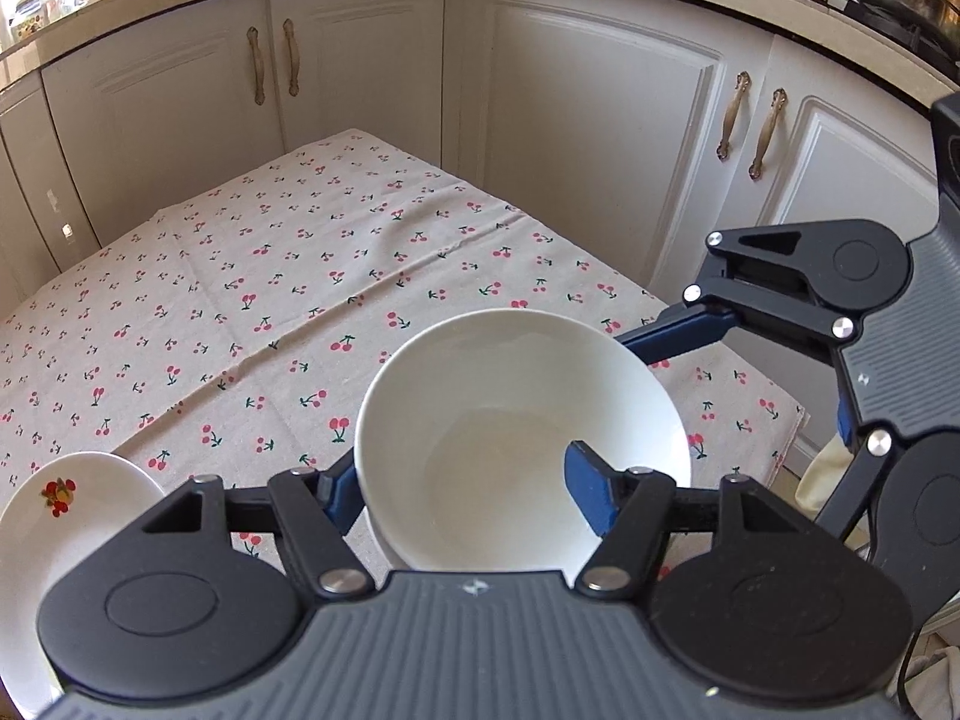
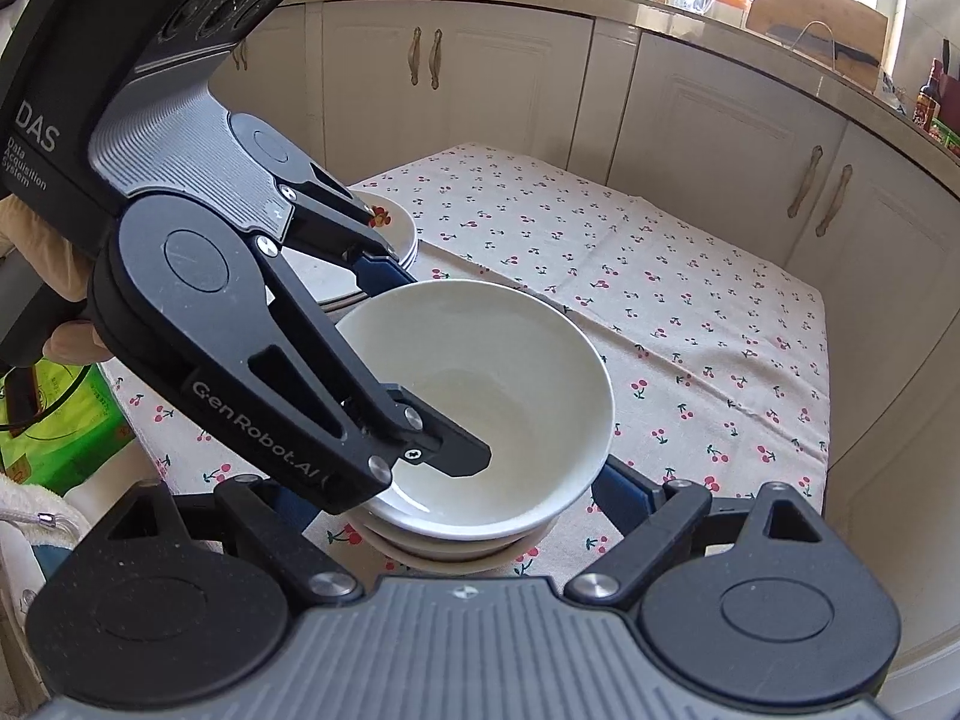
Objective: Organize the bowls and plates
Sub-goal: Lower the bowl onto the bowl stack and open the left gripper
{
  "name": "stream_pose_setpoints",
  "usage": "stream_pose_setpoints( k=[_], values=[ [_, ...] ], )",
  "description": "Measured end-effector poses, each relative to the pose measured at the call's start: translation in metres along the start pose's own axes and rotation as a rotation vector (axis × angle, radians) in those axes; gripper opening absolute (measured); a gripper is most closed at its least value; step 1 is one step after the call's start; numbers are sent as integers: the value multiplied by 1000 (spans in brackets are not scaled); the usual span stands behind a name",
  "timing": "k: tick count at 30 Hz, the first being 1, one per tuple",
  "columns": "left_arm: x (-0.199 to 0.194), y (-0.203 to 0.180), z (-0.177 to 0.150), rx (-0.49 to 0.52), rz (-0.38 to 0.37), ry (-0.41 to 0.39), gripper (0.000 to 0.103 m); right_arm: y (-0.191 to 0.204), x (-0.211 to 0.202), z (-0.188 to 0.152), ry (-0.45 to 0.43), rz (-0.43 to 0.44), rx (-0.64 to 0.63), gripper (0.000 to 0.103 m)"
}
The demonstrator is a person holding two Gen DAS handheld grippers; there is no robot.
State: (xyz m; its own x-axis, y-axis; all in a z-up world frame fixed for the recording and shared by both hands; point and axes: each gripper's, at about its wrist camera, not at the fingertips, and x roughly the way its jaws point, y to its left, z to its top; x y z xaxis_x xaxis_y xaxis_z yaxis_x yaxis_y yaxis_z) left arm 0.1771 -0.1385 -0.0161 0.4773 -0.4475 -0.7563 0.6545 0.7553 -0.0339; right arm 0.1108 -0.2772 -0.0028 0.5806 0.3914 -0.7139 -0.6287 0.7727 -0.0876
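Here the white bowl (image 2: 480, 396) sits on top of a short stack of bowls (image 2: 444, 546) near the front edge of the cherry-print cloth (image 2: 660, 276), with a stack of plates (image 2: 396, 240) just behind it on the left. The left gripper (image 1: 468, 486) pinches the bowl's near wall, one blue finger (image 1: 591, 492) inside and the other outside against the rim. The right gripper (image 2: 456, 498) hangs at the stack's near side, jaws spread to either side of it; whether they press on it I cannot tell.

The bowl looks like glazed ceramic: stiff, fairly heavy for a one-sided pinch, slick and quick to chip. The wall just below the rim is the sensible hold, as the left one has it, gripped firmly enough that the bowl does not swing. A knock against the bowls below could crack either, so a straight, gentle set-down is called for.

In the left view the gripper body hides the lower bowls and the bowl's near rim, and the fruit-print plate (image 1: 66, 516) is cut off at the corner. In the right view the left gripper covers part of the plates, so their number is unclear.
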Motion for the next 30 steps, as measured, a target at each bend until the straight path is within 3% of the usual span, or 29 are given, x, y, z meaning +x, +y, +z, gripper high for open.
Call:
stream_pose_setpoints(
  k=[22,26,30],
  values=[
    [2,2,1,4,8,5,72,2,-1,-2,6,8,9,95],
    [-3,7,2,-3,4,-13,73,3,-8,-2,-23,7,3,102],
    [-12,15,0,-14,11,-38,76,5,-14,-4,-32,-1,-5,103]
  ],
)
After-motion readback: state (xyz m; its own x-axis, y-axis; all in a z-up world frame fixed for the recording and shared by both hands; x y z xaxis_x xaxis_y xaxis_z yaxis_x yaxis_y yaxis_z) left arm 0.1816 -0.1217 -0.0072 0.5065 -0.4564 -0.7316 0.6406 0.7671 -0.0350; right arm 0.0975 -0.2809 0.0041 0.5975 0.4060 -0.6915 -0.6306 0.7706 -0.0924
